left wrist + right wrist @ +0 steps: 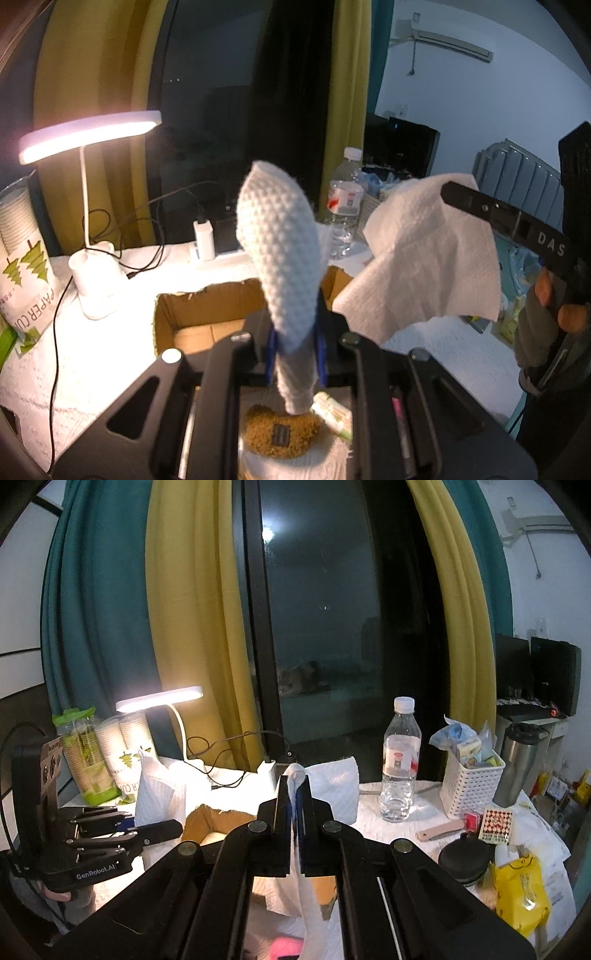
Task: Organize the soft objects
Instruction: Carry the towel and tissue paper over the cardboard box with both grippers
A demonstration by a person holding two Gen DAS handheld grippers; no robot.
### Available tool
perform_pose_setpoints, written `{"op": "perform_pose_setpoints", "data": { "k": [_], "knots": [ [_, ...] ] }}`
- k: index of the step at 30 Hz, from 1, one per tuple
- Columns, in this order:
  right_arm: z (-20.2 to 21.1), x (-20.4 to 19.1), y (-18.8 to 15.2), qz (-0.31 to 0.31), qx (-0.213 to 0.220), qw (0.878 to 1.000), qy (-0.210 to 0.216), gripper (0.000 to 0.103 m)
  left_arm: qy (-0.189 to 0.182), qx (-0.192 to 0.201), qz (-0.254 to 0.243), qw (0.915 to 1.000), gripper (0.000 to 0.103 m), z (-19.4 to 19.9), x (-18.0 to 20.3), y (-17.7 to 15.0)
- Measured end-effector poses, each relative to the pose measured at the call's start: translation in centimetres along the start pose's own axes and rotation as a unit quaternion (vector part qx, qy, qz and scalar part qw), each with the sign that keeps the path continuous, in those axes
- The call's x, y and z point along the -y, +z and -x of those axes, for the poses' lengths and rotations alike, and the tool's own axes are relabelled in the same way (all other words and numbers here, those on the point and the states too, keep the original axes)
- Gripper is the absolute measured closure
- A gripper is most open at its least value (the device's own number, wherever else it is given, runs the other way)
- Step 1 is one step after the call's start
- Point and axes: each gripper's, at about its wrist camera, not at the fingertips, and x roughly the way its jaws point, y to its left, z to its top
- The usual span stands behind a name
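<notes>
**Ana:** Both jaws are clamped on paper. The left gripper (295, 350) pinches a white textured sheet (280, 251) between its blue pads; the sheet stands up from the jaws in a curled lobe, and a tail of it hangs down below them.

**Ben:** And the right gripper (295, 808)?

**Ana:** Its jaws are closed on a white paper towel (334, 786). A small fold pokes out above the tips, the rest spreads behind them and trails down underneath. In the left view that same towel (428, 258) hangs in the air to the right, off one black finger.

**Ben:** What lies around them, biggest first?

**Ana:** The counter (373, 823), covered in white paper. An open cardboard box (199, 314) sits just beyond the left jaws, in front of the lit desk lamp (88, 136) near the counter's far left edge. Paper cup sleeves (125, 746) stand at the far left corner. A clear water bottle (400, 760) stands toward the far right, beside a white basket (471, 794) of packets and a steel tumbler (519, 764).

**Ben:** Anything under the jaws?

**Ana:** Below the left jaws, a brown fuzzy soft item (282, 432) with a dark label lies on the counter, a small green-and-white packet (332, 415) touching its right side. Black cables (144, 236) cross the counter behind the box.
</notes>
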Motion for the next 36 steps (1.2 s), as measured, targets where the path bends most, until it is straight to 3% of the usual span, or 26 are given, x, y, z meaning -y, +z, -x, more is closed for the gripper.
{"op": "perform_pose_setpoints", "data": {
  "k": [11,25,36],
  "knots": [
    [-4.1,1.9,-1.2,-0.01,-0.025,1.0,0.005,0.1,-0.004,-0.036,0.009,0.9993,0.087,-5.1,0.1,0.0],
    [-9.6,3.0,-4.8,-0.04,-0.09,0.995,0.031,0.1,-0.006,-0.09,0.022,0.9957,0.087,-10.7,0.0,-1.1],
    [-12.7,3.3,-7.4,-0.044,-0.144,0.988,0.027,0.1,-0.006,-0.126,0.028,0.9916,0.085,-13.6,0.0,-1.6]
  ]
}}
